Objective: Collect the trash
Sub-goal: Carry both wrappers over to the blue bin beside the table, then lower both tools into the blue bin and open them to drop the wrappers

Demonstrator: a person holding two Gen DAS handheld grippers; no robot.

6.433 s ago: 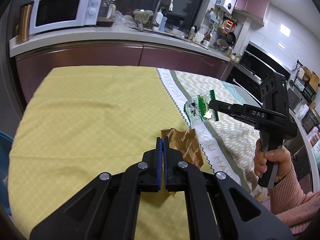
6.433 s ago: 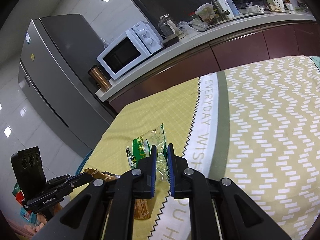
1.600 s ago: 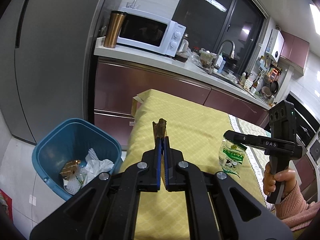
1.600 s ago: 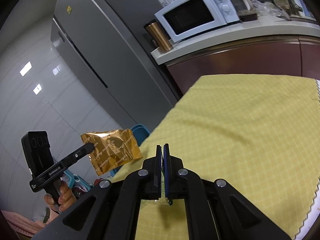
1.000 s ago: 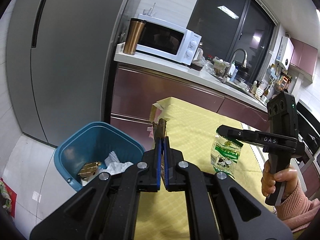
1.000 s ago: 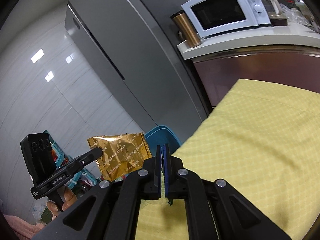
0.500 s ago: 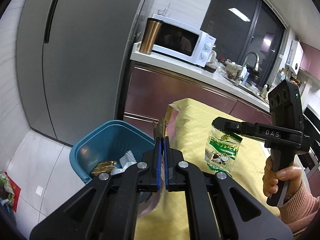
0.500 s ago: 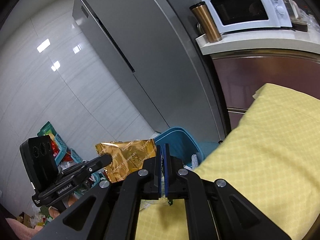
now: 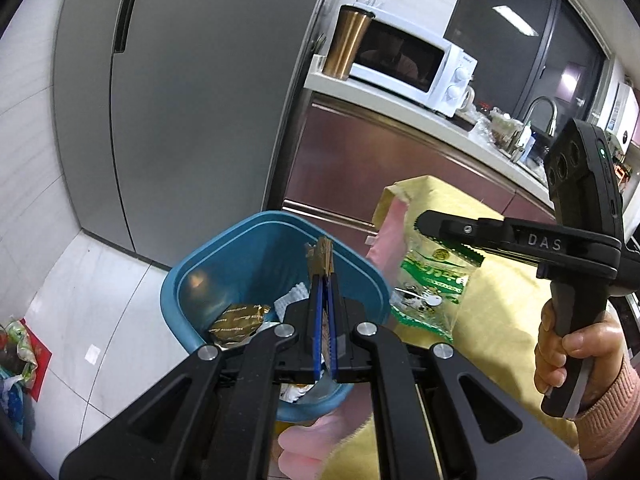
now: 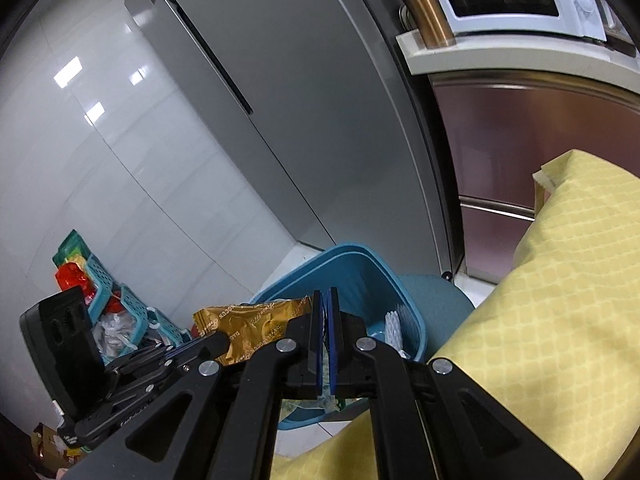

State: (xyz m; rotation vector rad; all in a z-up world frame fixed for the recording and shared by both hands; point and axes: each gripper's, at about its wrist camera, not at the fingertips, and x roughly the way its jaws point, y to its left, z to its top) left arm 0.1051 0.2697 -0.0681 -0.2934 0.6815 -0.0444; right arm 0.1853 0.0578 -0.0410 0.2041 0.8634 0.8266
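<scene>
My left gripper [image 9: 325,280] is shut on a gold wrapper [image 9: 320,256], held edge-on above the blue trash bin [image 9: 224,248]. In the right wrist view the gold wrapper [image 10: 256,330] hangs from the left gripper [image 10: 218,342] over the bin [image 10: 352,264]. My right gripper [image 10: 326,300] is shut on a green and clear snack bag, mostly hidden there. In the left wrist view the right gripper [image 9: 420,226] holds the green bag [image 9: 432,284] beside the bin's right rim. The bin holds a gold wrapper [image 9: 238,316] and white paper.
A yellow tablecloth [image 10: 560,280] covers the table edge right of the bin. A grey fridge [image 9: 180,80] stands behind the bin. A counter with microwave [image 9: 404,68] and copper tumbler [image 9: 348,40] lies behind. Teal baskets with clutter [image 10: 108,300] sit on the floor.
Both grippers have moved left off the table toward the bin, each still holding its wrapper. The gold wrapper now hangs over the bin and the green bag is at its rim.
</scene>
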